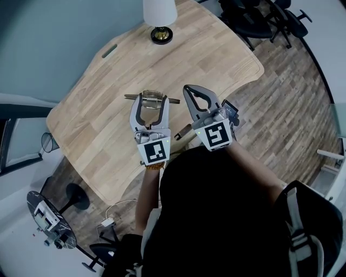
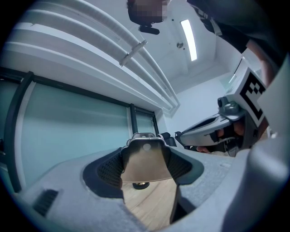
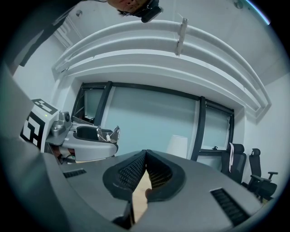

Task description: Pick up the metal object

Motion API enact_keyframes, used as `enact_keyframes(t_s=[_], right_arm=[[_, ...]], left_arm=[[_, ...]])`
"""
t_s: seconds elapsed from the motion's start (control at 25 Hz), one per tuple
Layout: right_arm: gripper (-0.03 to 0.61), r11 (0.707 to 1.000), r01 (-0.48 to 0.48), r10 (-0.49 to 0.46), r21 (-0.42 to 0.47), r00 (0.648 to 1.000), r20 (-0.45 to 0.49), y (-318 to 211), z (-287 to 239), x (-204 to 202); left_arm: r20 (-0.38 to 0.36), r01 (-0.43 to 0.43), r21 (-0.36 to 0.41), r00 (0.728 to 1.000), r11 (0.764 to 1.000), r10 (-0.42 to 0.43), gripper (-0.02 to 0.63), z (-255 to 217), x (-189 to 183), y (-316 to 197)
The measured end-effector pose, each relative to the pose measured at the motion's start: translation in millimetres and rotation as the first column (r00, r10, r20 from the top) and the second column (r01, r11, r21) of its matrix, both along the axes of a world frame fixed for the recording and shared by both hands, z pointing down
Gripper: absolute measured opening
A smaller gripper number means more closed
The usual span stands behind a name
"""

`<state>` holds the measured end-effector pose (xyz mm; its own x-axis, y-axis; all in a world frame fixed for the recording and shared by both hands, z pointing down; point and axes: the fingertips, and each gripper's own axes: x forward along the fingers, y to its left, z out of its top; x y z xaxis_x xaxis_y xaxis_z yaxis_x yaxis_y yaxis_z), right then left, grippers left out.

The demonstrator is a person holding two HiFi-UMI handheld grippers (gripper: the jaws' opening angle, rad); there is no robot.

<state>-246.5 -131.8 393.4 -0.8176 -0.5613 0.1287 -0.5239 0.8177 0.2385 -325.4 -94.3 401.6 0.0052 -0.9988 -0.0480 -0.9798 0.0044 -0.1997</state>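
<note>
The metal object point(image 1: 153, 96) is a shiny plate with a thin rod running out to both sides. My left gripper point(image 1: 152, 99) is shut on it, over the middle of the wooden table point(image 1: 102, 124). In the left gripper view the plate point(image 2: 144, 166) fills the gap between the black pads of the left gripper point(image 2: 146, 147). My right gripper point(image 1: 190, 90) hangs just to its right, shut with nothing in it. In the right gripper view its pads meet at the tips point(image 3: 145, 156), and the left gripper with the metal object point(image 3: 108, 134) shows at the left.
A white lamp point(image 1: 160, 16) stands at the table's far edge, with a slot point(image 1: 109, 51) cut in the top to its left. Black office chairs point(image 1: 265, 21) stand beyond the table's far right corner. Glass partitions point(image 3: 149, 122) close off the room ahead.
</note>
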Motion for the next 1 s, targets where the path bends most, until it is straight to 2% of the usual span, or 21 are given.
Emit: enact_keyframes(t_s=[0.76, 1.0], right_arm=[[0.003, 0.997, 0.076, -0.077, -0.036, 0.996, -0.043, 4, 15, -5], [0.003, 0.990, 0.119, -0.125, -0.081, 0.990, -0.064, 6, 23, -7]], left_arm=[[-0.008, 0.005, -0.031, 1.000, 0.999, -0.005, 0.298, 16, 3, -5], [-0.049, 0.018, -0.081, 0.999, 0.997, -0.022, 0.298, 33, 1, -8]])
